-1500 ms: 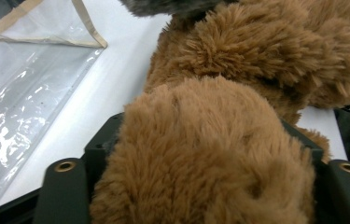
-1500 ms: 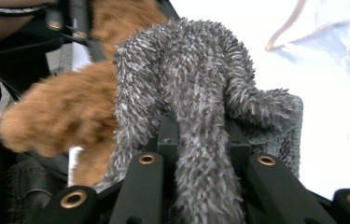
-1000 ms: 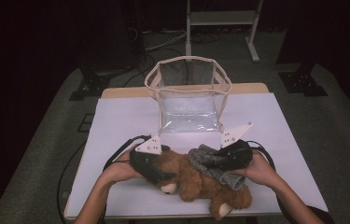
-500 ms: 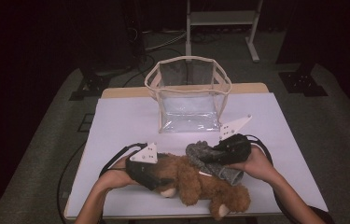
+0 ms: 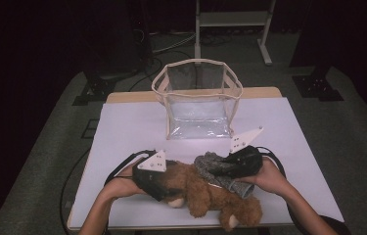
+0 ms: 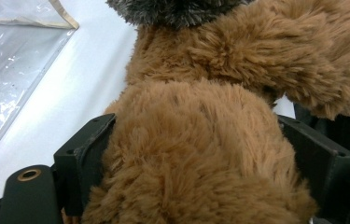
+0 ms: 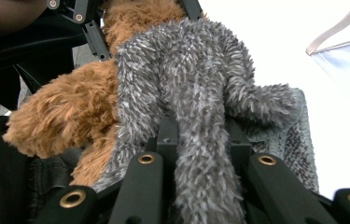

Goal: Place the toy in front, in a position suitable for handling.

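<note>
- The left gripper (image 5: 159, 180) is gripping the shaggy brown plush toy (image 5: 205, 192) at the near left of the counter (image 5: 132, 127); its jaws, which have just been opening a little, are standing wide and pressing into the fur on both sides.
- The right gripper (image 5: 222, 169) is pinching a fuzzy grey plush toy (image 5: 210, 164), jaws nearly closed on a limb, right of the brown one.
- Judged step: both toys are being taken up; next comes lifting them towards the clear plastic bag with beige trim (image 5: 198, 100), far centre.
- Count: two toys, one bag.

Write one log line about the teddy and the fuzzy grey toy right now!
left tool: around brown teddy bear, jaws just moving | right tool: shut on grey plush toy | clear bag: upright behind
</note>
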{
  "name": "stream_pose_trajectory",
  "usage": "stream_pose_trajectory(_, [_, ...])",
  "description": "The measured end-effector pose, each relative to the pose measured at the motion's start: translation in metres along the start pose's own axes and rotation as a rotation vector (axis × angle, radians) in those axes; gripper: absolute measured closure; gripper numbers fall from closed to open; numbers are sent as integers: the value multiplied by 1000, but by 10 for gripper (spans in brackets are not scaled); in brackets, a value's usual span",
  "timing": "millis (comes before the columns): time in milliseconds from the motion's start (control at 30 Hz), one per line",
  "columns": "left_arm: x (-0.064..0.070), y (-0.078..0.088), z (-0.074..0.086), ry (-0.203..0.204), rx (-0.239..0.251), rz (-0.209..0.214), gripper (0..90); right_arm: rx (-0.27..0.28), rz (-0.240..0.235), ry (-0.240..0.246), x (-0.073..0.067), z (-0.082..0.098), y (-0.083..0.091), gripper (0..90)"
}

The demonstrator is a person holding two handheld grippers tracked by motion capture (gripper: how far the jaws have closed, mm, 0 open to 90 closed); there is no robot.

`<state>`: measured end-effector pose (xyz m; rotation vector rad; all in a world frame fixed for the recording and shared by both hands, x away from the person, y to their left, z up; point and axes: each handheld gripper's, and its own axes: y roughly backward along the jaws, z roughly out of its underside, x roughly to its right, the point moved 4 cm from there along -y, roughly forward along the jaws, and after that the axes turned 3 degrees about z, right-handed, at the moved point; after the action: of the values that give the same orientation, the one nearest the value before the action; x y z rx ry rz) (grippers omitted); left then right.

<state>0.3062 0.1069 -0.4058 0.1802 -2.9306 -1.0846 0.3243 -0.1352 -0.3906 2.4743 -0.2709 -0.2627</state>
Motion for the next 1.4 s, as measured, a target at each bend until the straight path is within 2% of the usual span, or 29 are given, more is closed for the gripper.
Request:
stream_pose_trajectory(267, [-3,-2,-8,-3,-20,13,103,-15,5,19,-3,-1,-2,736])
stream_pose_trajectory(433, [-1,-12,-11,-20,-69,37,91,-22,-6,62,-13,-3,-4,737])
stream_pose_trajectory(467, [0,-12,-10,-32,-79,43,125,-25,-5,67,-15,-4,-4,737])
stream_pose_trajectory(500, [1,-11,-8,-24,-82,46,209,-28,12,87,-16,-6,-1,735])
stream_pose_trajectory(533, [1,-11,-8,-24,-82,46,226,-28,12,87,-16,-6,-1,735])
stream_pose_trajectory(600, [2,-8,-5,-18,-67,49,239,-6,-3,59,-9,-7,7,731])
stream_pose_trajectory(733, [2,-7,-4,-12,-48,49,219,15,-3,20,-4,-4,9,731])
stream_pose_trajectory(833, [1,-9,-6,-7,-43,47,176,9,-7,15,-4,-1,6,729])
stream_pose_trajectory(933, [0,-14,-10,-16,-69,32,103,2,-2,17,-6,1,3,728])
stream_pose_trajectory(1133, [-1,-22,-17,-35,-113,30,94,2,-4,15,-5,1,1,728])
stream_pose_trajectory(1167, [0,-26,-21,-60,-127,35,94,6,-5,15,-5,1,0,727])
stream_pose_trajectory(1233, [1,-26,-22,-66,-128,36,95,10,-5,13,-5,2,0,728])
stream_pose_trajectory(1333, [4,-23,-24,-79,-103,30,97,23,-7,-2,-2,4,1,728])
stream_pose_trajectory(1400, [6,-21,-23,-72,-88,33,112,26,-7,-6,-1,5,1,728])
